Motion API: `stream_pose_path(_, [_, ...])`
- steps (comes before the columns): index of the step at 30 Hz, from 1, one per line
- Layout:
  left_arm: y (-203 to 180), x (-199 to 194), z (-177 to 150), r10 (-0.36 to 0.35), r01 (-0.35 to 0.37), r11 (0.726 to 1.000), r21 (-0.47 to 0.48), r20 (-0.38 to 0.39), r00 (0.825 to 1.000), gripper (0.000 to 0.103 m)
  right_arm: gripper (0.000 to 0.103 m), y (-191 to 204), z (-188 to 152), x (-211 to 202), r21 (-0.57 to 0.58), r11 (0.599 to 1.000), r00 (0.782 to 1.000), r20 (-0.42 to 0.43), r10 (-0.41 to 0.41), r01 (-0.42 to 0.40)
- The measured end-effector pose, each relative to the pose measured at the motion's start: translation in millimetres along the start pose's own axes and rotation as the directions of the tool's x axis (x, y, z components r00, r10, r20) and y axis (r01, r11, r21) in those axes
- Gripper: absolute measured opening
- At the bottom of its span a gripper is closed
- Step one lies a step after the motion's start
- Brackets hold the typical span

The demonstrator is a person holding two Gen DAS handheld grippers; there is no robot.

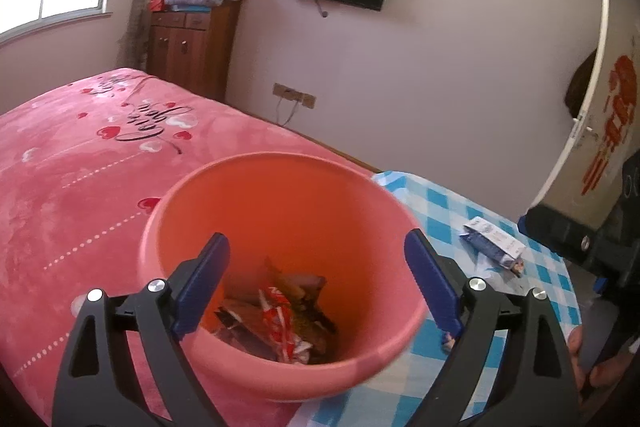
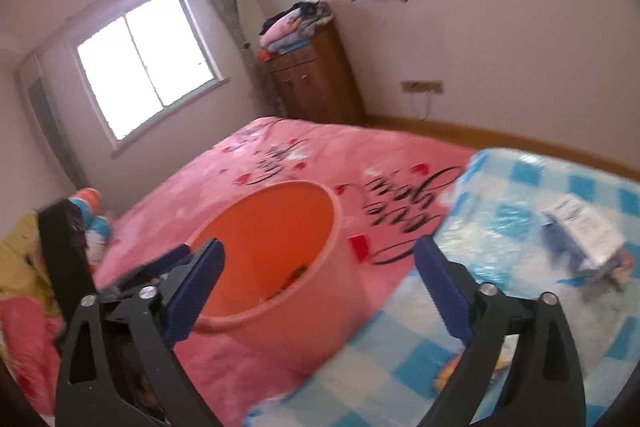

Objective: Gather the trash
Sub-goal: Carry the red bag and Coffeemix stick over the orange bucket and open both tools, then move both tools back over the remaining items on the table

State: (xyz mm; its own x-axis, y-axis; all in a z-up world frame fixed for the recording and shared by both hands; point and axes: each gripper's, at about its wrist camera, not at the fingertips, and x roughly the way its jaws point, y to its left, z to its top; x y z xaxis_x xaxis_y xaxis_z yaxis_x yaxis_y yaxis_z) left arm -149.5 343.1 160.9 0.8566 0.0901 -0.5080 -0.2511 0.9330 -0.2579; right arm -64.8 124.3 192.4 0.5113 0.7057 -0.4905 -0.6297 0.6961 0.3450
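Here both my left gripper and right gripper gape, nothing between. Left view shows wrappers inside the pink bucket; right view mostly hides them.

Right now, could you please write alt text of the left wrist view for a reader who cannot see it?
An open left gripper hovers over a pink bucket holding crumpled wrappers, on a pink bedspread. To the right, a small carton lies on a blue checked cloth.
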Motion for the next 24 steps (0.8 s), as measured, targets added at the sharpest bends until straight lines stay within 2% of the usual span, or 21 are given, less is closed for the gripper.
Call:
stream_pose_path(5, [-15,-7,-1,-0.049,0.048,0.998,0.029,0.026,0.998,0.093,0.095,-17,-19,-18,-0.011,0.998,0.997,0.030,-0.067,0.067])
stream_pose_path(9, [-29,-9,-1,-0.064,0.061,0.996,0.062,0.043,0.997,0.093,0.095,-34,-31,-28,0.008,0.993,0.992,0.048,-0.118,0.118])
stream_pose_path(15, [-47,-7,-5,-0.086,0.083,0.993,0.089,0.037,0.996,0.093,0.096,-63,-44,-55,0.048,0.972,0.966,0.118,-0.232,0.228])
stream_pose_path(24, [-75,-5,-15,-0.128,0.127,0.984,0.127,0.001,0.992,0.093,0.098,-92,-58,-81,0.088,0.948,0.935,0.157,-0.317,0.306])
